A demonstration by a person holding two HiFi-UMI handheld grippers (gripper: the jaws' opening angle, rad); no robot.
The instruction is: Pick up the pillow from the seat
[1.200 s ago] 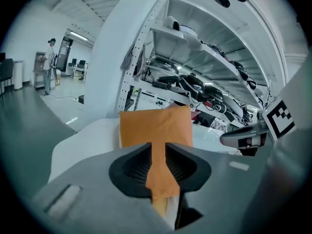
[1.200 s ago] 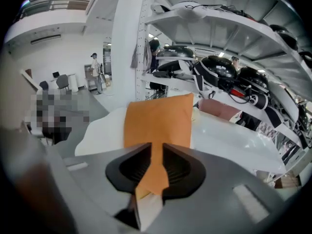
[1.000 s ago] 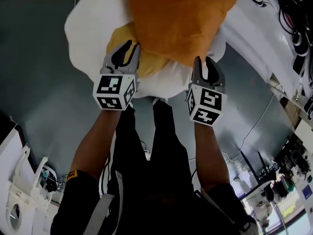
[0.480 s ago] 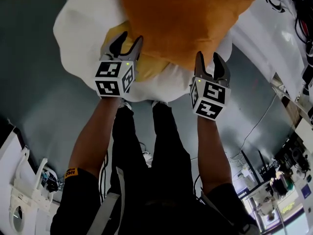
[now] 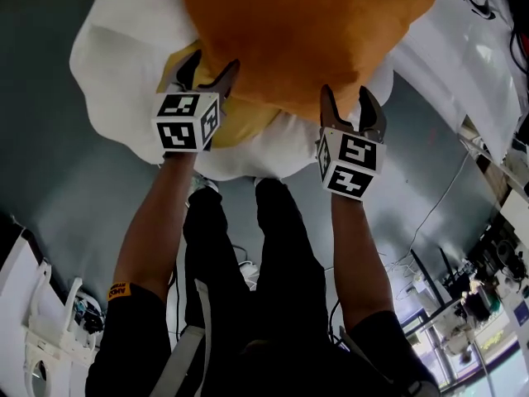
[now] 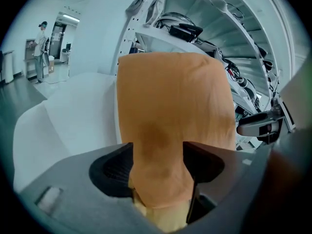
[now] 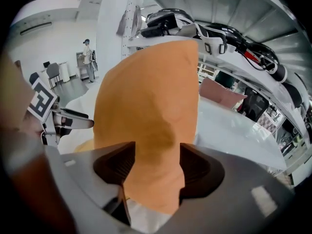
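Step in hand: setting the grasp, lift not yet started. The large orange fabric pillow lies on the white cushioned seat, propped over a smaller pale yellow cushion that shows under its near edge.

You have both tools on that near edge. The left gripper is at the near-left part of it and the right gripper at the near-right part, well apart from each other.

Left gripper view: jaws apart and opening. A fold of orange fabric fills the gap from pad to pad, with a bit of the yellow cushion low between them. The fabric touches both pads but I see no pinch. Right gripper view: same story. Jaws are spread and opening, the orange edge is pushed in between them, and white seat cover shows below it. So neither gripper is clamped on anything yet. The pillow is only sitting in the open mouths, its weight on the seat.

Next move, my read:
- Stop widening and push in a touch so a good fold sits deep against the pads.
- Clench both sides together.
- On the left, keep the yellow cushion out of the bite or it comes up too.
- On the right, avoid catching the white cover.
- Lift both hands evenly. The pillow is soft and will sag between the two grips, so a thin pinch at the seam could slip.
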